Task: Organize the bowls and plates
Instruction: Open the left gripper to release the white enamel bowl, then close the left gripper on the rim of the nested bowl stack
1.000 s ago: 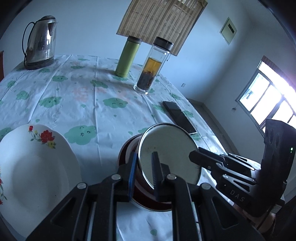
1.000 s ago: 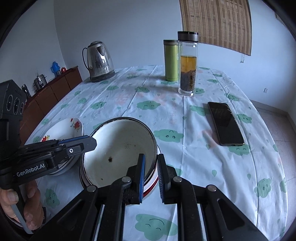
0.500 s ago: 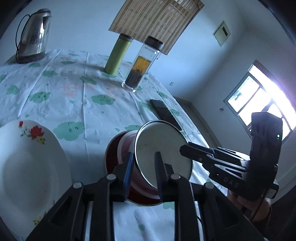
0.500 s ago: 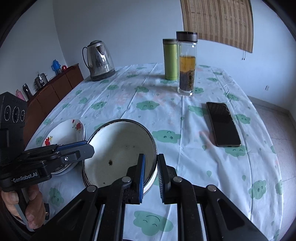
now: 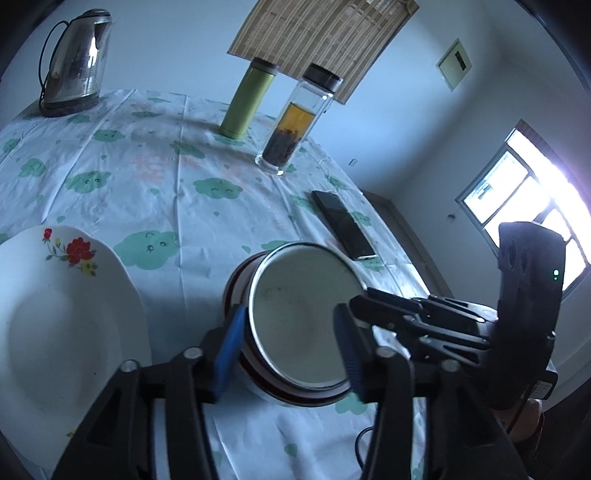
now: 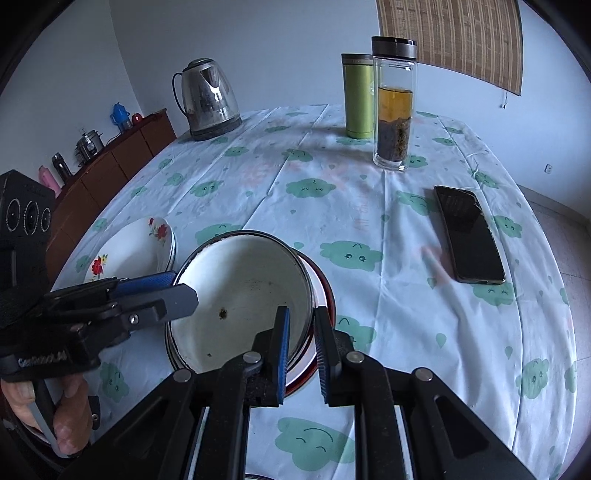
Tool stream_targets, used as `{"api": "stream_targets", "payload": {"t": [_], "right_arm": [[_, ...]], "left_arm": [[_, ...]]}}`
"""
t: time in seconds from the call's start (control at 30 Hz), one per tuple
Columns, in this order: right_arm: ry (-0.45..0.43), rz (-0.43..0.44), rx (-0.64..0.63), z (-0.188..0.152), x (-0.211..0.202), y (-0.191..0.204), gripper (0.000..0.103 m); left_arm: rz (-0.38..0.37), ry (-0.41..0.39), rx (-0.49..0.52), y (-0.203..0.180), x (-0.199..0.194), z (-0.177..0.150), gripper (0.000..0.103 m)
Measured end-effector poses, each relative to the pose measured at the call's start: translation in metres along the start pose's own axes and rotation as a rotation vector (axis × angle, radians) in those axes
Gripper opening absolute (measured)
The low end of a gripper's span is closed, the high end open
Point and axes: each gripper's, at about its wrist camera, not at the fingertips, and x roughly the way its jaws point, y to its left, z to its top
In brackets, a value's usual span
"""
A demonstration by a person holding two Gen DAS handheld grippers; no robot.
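We see table (image 6: 406, 258) under cloud-print cloth. White bowl (image 6: 240, 291) nested in red-rimmed bowl (image 6: 325, 295), beside flowered plates (image 6: 129, 247). Left gripper (image 5: 291, 350) fingers opening, spread astride bowl's near rim, pads clear. Right gripper (image 6: 301, 354) fingers opening slightly, rim between them; contact we cannot tell.

Pale blue walls (image 6: 258, 33) are lit by a bright window (image 5: 532, 206) — a bamboo blind (image 6: 450, 33) is hung behind, a brown sideboard (image 6: 110, 166) set alongside.
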Motion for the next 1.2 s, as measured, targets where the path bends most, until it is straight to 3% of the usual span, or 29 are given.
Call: {"api": "stream_targets", "payload": {"t": [0.07, 0.13, 0.53, 0.93, 1.2], "right_arm": [[-0.009, -0.006, -0.003, -0.001, -0.001, 0.0, 0.033], [-0.017, -0.025, -0.006, -0.003, -0.002, 0.0, 0.038], [-0.022, -0.026, 0.006, -0.007, 0.002, 0.003, 0.04], [-0.126, -0.038, 0.091, -0.026, -0.002, -0.005, 0.04], [-0.146, -0.039, 0.097, -0.034, 0.007, -0.002, 0.04]], "left_arm": [[0.002, -0.022, 0.02, -0.004, -0.004, 0.0, 0.06], [0.025, -0.038, 0.035, -0.006, -0.007, 0.001, 0.062], [0.09, -0.017, 0.053, -0.003, 0.004, -0.002, 0.064], [0.123, 0.007, 0.058, 0.001, 0.014, -0.005, 0.064], [0.158, 0.037, 0.081, 0.0, 0.025, -0.01, 0.062]]}}
